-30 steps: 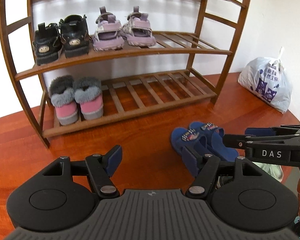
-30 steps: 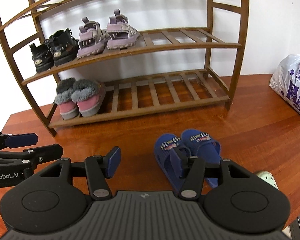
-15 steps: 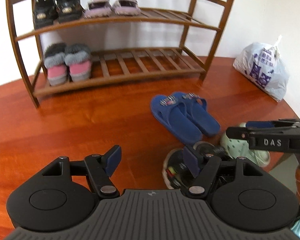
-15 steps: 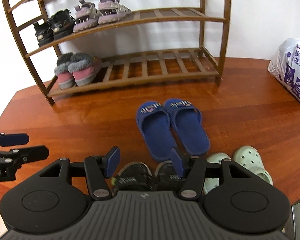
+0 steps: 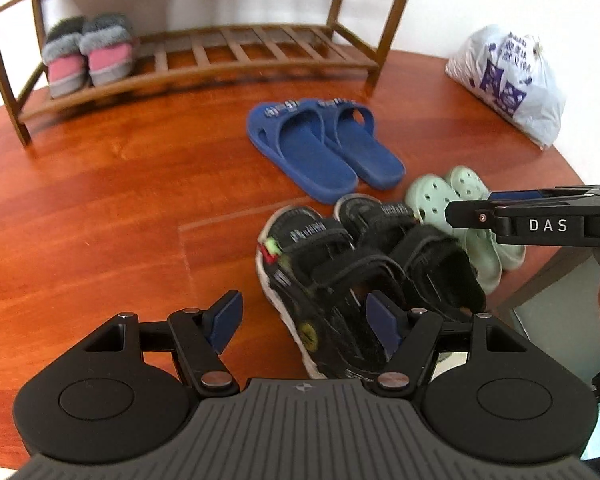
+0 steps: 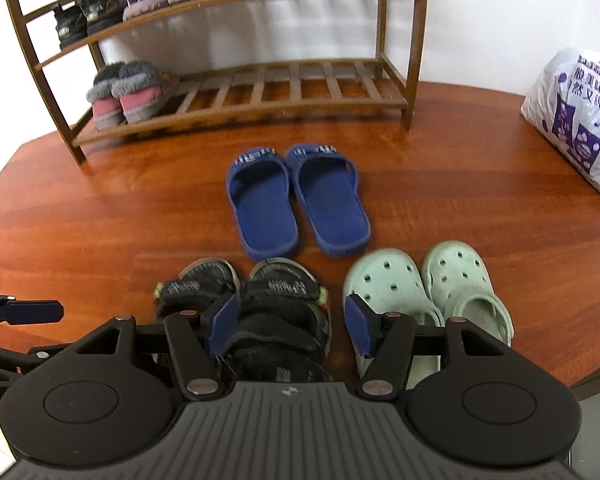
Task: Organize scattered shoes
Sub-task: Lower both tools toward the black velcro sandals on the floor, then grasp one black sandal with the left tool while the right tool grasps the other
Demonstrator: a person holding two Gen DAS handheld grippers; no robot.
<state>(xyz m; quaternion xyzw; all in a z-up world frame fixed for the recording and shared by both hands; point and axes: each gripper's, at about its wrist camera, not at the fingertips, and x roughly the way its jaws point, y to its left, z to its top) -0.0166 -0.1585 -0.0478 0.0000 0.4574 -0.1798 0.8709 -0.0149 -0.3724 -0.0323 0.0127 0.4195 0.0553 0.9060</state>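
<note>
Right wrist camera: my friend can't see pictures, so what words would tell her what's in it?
The open right gripper hangs over a pair of black sandals on a reddish wooden surface, beside mint green clogs. Blue slippers lie further ahead. Behind them, a wooden shoe rack holds pink fuzzy slippers below and two more pairs above.

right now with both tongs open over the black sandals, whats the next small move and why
Probably lower the right tongs onto the black sandal that already sits between its open fingers, then close. The left tongs likewise straddle the other sandal. Both hold nothing, and the rack's bottom shelf has free slats beside the pink slippers.
</note>
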